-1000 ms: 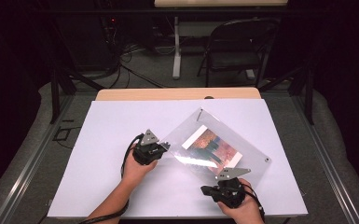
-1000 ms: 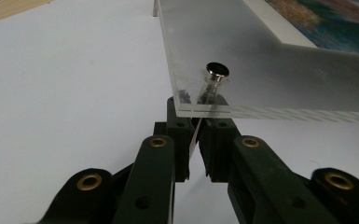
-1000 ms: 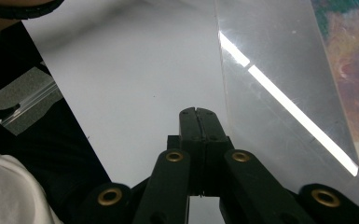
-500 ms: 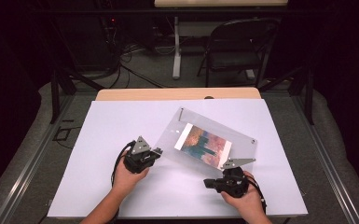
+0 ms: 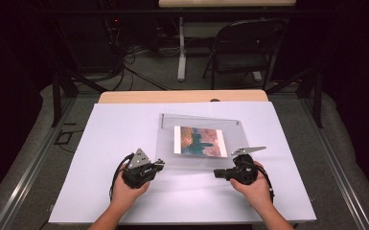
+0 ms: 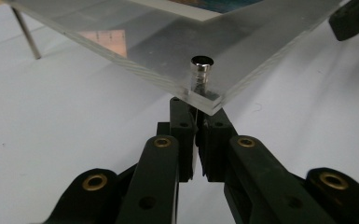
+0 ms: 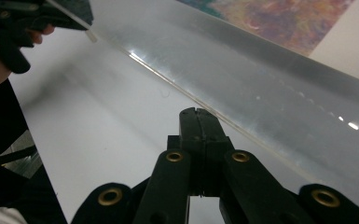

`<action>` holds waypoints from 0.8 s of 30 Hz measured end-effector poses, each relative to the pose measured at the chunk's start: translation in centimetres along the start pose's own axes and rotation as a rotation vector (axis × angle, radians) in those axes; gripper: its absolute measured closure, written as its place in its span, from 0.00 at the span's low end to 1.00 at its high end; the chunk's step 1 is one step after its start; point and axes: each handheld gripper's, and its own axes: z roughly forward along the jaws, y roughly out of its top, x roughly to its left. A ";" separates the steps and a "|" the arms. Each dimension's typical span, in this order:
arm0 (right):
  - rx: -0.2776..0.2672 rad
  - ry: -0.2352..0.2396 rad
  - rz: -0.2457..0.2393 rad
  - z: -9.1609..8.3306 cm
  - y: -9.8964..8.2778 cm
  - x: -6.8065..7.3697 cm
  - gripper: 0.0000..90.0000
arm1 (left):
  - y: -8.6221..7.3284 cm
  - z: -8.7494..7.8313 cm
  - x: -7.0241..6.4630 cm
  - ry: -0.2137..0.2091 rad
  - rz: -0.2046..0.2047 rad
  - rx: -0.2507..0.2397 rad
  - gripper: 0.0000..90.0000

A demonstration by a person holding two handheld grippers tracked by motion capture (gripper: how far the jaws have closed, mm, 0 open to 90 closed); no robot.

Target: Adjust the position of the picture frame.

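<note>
A clear acrylic picture frame (image 5: 196, 123) with a colourful print (image 5: 200, 141) in it lies square to the white table (image 5: 105, 139). My left gripper (image 5: 160, 164) is shut at the frame's near left corner. In the left gripper view the jaw tips (image 6: 196, 109) are pinched just under that corner (image 6: 205, 95), below a metal stud (image 6: 201, 70). My right gripper (image 5: 216, 172) is shut at the near right corner. In the right gripper view its tips (image 7: 198, 114) meet the panel's edge (image 7: 158, 70). The near edge is raised, and a far leg (image 6: 26, 32) touches the table.
The table's wooden far edge (image 5: 182, 97) shows beyond the white cover. A dark chair (image 5: 244, 50) and cables stand on the floor behind. White surface lies open to the left and right of the frame.
The frame has swung anticlockwise from a diamond tilt to lie square with the table. Both hands went with it, the left one nearer and the right one a little farther.
</note>
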 end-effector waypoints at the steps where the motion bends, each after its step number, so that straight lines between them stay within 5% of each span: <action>1: 0.000 0.000 0.000 0.0 0.0 0.0 1.00 | 0.0 0.0 0.0 0.000 0.000 0.000 0.95; 12: 0.001 -0.047 0.065 0.8 2.0 -2.4 1.00 | -0.7 -0.5 -1.8 -0.015 0.000 -0.011 0.95; 24: 0.009 -0.105 0.062 1.3 2.6 -3.8 1.00 | -0.8 0.4 -3.1 -0.047 0.007 0.001 0.95</action>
